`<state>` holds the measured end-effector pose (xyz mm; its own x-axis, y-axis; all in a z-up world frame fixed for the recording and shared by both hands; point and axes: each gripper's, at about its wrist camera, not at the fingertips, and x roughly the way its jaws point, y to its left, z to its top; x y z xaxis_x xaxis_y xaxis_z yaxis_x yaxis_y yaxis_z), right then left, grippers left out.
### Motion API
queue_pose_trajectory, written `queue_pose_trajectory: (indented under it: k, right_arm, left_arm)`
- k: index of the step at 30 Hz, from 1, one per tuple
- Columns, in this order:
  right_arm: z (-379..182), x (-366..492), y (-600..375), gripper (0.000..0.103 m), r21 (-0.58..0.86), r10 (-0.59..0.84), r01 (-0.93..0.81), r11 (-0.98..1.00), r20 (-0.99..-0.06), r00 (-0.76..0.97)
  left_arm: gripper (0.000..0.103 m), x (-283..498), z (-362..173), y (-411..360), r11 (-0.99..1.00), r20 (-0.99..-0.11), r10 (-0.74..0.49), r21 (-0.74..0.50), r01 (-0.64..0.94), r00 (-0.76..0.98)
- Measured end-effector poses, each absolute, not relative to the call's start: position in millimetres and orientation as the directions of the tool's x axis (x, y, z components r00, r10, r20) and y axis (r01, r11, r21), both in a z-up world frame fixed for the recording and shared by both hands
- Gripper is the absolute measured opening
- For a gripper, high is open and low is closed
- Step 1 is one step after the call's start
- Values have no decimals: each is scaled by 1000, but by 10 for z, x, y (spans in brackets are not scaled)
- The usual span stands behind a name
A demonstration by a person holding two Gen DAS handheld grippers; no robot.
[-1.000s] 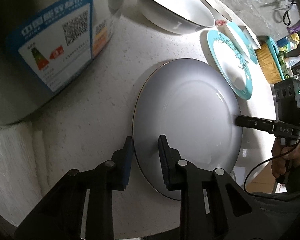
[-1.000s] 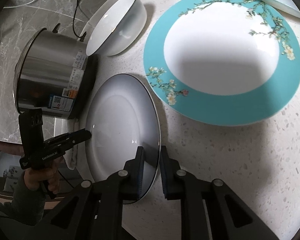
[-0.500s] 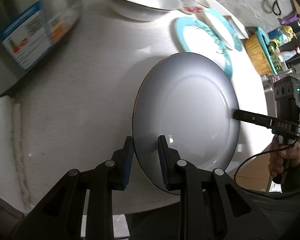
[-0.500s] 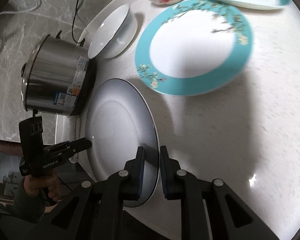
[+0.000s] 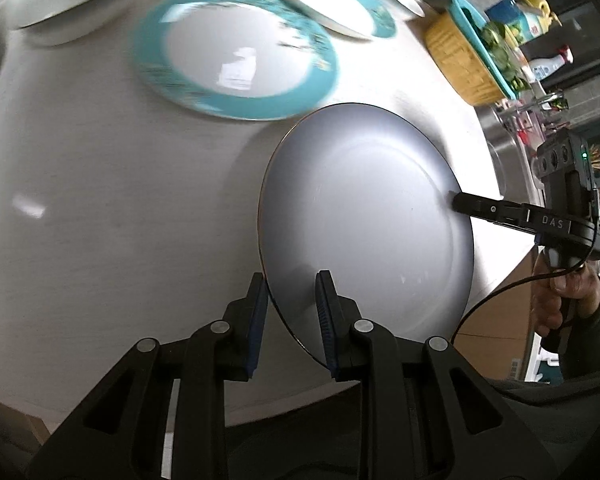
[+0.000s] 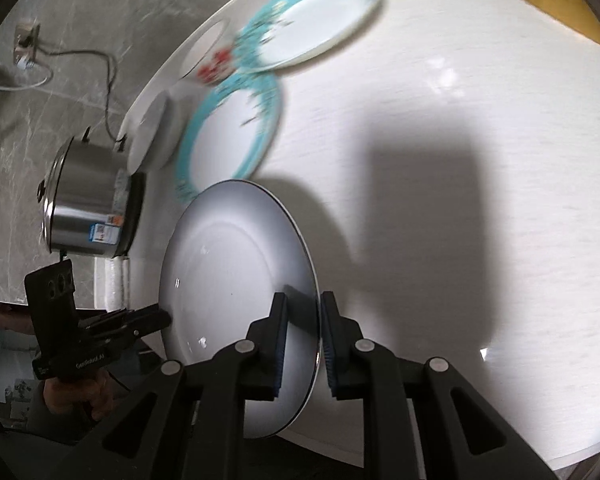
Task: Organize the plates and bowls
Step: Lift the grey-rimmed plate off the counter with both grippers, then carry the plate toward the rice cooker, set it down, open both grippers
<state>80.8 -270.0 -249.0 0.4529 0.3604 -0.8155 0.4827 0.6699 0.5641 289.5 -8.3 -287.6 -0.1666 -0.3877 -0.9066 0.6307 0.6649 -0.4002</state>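
Observation:
A white plate (image 5: 364, 216) with a thin dark rim hangs tilted above the white table (image 5: 100, 200), carried between both grippers. My left gripper (image 5: 290, 292) is shut on its near rim. My right gripper (image 5: 458, 202) pinches the opposite rim, and in the right wrist view this gripper (image 6: 304, 312) is shut on the white plate (image 6: 228, 280), with the left gripper (image 6: 162, 318) across from it. A teal-rimmed plate (image 5: 236, 52) lies just beyond, blurred. Behind it are a second teal plate (image 5: 332, 4), a white bowl (image 5: 60, 4) and a red-flowered bowl (image 6: 212, 60).
A steel pot (image 6: 88, 208) stands at the table's left end, next to a white towel (image 6: 112, 284). A yellow basket (image 5: 468, 60) with greens and a steel sink (image 5: 508, 148) lie to the right. The table's front edge runs just below the held plate.
Both grippers have carried the white plate sideways away from the steel pot and a little up. The pot has left the left wrist view, and the teal plate now lies just beyond the held plate.

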Motion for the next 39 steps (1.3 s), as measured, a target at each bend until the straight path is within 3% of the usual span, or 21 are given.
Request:
queue_pose_trajectory:
  k: [9, 23, 27, 28, 29, 31, 32, 33, 35, 39]
  right_arm:
    - [-2680, 582, -3220, 19, 541, 351, 489, 684, -832, 429]
    - [-2806, 526, -3231, 22, 520, 322, 472, 713, -839, 439]
    - [-2773, 506, -3210, 28, 516, 309, 474, 714, -839, 448]
    - [-2700, 474, -3228, 36, 521, 295, 475, 709, -831, 472]
    - [-2634, 460, -3243, 44, 525, 282, 475, 706, -824, 492]
    - [-2455, 444, -3305, 71, 534, 246, 470, 703, -803, 544]
    - [-2338, 455, -3337, 77, 533, 221, 465, 707, -791, 571]
    - [-2259, 477, -3350, 80, 534, 209, 459, 710, -782, 588]
    - [-2062, 583, -3359, 91, 568, 210, 428, 703, -741, 638]
    - [-1781, 889, -3195, 103, 706, 291, 303, 641, -588, 755]
  left_arm:
    - [21, 2749, -3099, -684, 671, -911, -383, -390, 630, -156]
    - [22, 2820, -3251, -753, 676, -913, -379, -383, 630, -150]
    - [33, 2873, -3115, -531, 669, -898, -420, -404, 624, -132]
    - [57, 2920, -3036, -461, 669, -891, -440, -409, 621, -112]
    - [75, 2979, -2958, -400, 672, -883, -460, -413, 615, -89]
    - [76, 3140, -2813, -280, 678, -867, -496, -423, 601, -50]
    - [76, 3268, -2726, -219, 679, -860, -509, -432, 594, -42]
    - [77, 3372, -2668, -174, 678, -854, -519, -440, 589, -40]
    - [91, 3602, -2564, -81, 670, -838, -544, -463, 581, -41]
    - [91, 4004, -2463, 49, 652, -814, -579, -502, 568, -54]
